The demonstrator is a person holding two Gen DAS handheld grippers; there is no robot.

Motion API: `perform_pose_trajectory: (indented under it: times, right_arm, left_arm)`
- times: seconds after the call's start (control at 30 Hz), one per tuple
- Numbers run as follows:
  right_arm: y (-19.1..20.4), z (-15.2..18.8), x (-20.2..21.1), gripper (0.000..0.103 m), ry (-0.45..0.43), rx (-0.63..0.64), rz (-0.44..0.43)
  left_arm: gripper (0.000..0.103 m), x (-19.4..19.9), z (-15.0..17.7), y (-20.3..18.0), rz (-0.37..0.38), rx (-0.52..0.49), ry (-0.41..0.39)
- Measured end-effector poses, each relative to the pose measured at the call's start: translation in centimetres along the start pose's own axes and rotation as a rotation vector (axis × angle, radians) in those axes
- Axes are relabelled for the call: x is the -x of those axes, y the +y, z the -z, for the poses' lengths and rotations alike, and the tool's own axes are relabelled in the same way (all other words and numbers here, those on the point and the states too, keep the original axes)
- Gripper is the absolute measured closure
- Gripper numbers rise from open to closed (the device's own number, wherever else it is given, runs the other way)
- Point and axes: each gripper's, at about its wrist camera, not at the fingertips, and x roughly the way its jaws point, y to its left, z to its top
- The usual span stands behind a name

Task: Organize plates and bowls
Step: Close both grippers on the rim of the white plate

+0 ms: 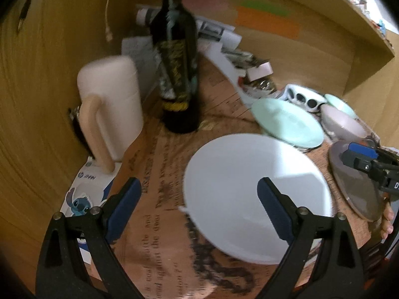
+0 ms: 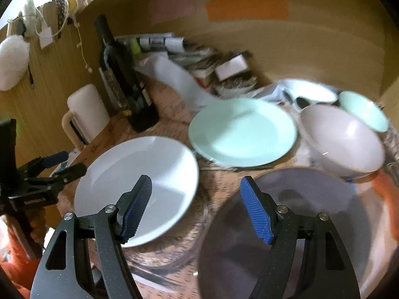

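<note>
A white plate [image 1: 256, 186] lies on the newspaper-covered table, also in the right wrist view [image 2: 139, 184]. A mint plate [image 2: 242, 132] lies behind it, also in the left wrist view [image 1: 286, 122]. A grey plate [image 2: 286, 224] lies at the front right. A pale pink bowl [image 2: 344, 139], a small mint bowl [image 2: 364, 112] and a white dish with black spots [image 2: 309, 94] sit at the back right. My left gripper [image 1: 199, 194] is open, its jaws straddling the white plate's left edge. My right gripper [image 2: 197, 191] is open above the gap between the white and grey plates.
A dark wine bottle [image 1: 177, 57] and a cream jug [image 1: 112, 112] stand at the back left. Papers and small boxes [image 2: 199, 59] pile against the wooden back wall. Wooden walls enclose the table on the left, back and right.
</note>
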Motion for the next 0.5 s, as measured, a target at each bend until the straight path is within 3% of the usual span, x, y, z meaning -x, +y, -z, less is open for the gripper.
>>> perform_pose_trajectory:
  times: [0.07,0.23,0.5]
  right_arm:
    - [0.2,0.0,-0.5,0.035,0.013,-0.005,-0.005]
    - [0.7,-0.3,-2.0,0.051,0.058,0.0,0.013]
    - [0.3,-0.3,-4.2,0.069,0.154,-0.024,0.049]
  left_arm:
    - [0.008,-0.6,0.3,0.6,0.002,0.001,0.015]
    - [0.029,-1.8,0.7,1.2,0.029,-0.006,0.059]
    - [0.046,-2.7,1.2,1.7,0.079,-0.001,0.102]
